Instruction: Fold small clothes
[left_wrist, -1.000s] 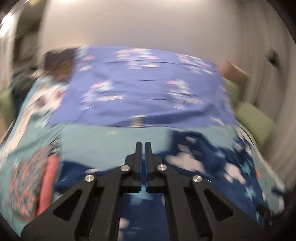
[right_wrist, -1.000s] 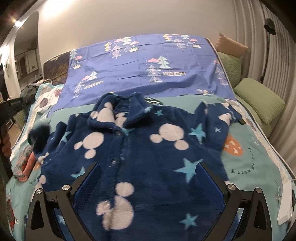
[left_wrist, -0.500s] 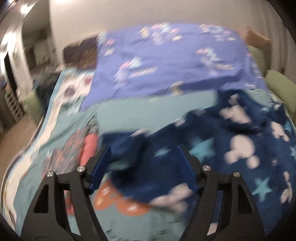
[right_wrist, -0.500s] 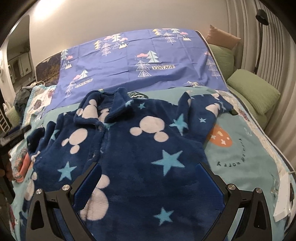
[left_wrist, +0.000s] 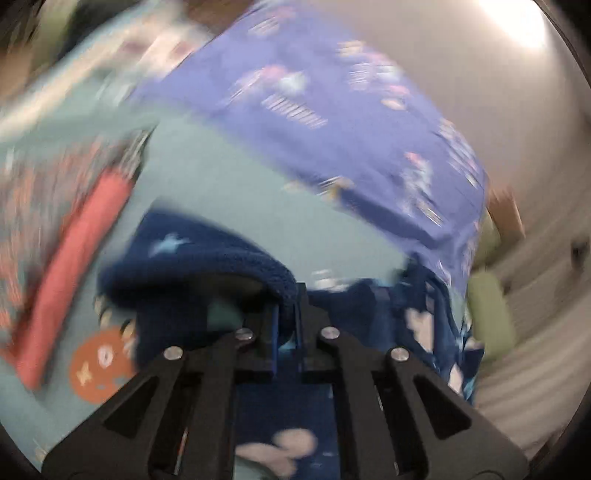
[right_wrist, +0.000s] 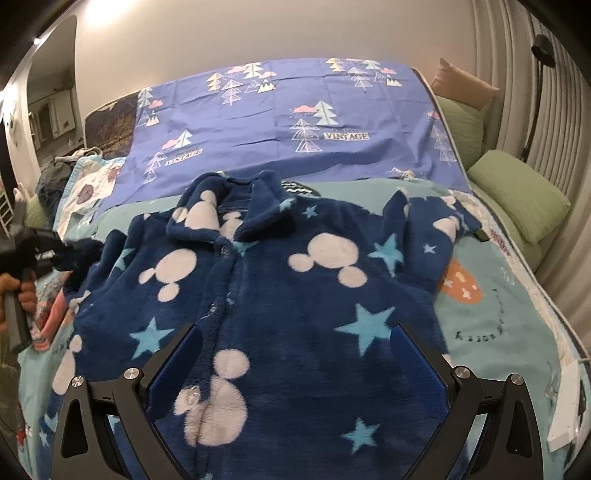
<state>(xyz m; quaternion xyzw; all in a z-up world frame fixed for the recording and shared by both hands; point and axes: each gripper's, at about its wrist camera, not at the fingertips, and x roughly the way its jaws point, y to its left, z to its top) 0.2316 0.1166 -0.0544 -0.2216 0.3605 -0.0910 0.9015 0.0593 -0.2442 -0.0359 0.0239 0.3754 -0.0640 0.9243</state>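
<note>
Now the left gripper (left_wrist: 286, 314), jaws just clenched on the robe's (right_wrist: 295, 306) sleeve (left_wrist: 207, 258), must fold it inward while the right gripper (right_wrist: 295, 365) waits, jaws released.

Bare teal bedspread (right_wrist: 517, 332) beside jacket (right_wrist: 295, 295)

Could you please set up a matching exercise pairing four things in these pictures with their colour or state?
Things:
1. left gripper
2. right gripper
3. pillow
4. sheet

States:
A. green
B. open above the jacket
C. purple with tree prints
D. shut on the jacket's sleeve

Pairs: 1-D, 2-B, 3-A, 4-C
</note>
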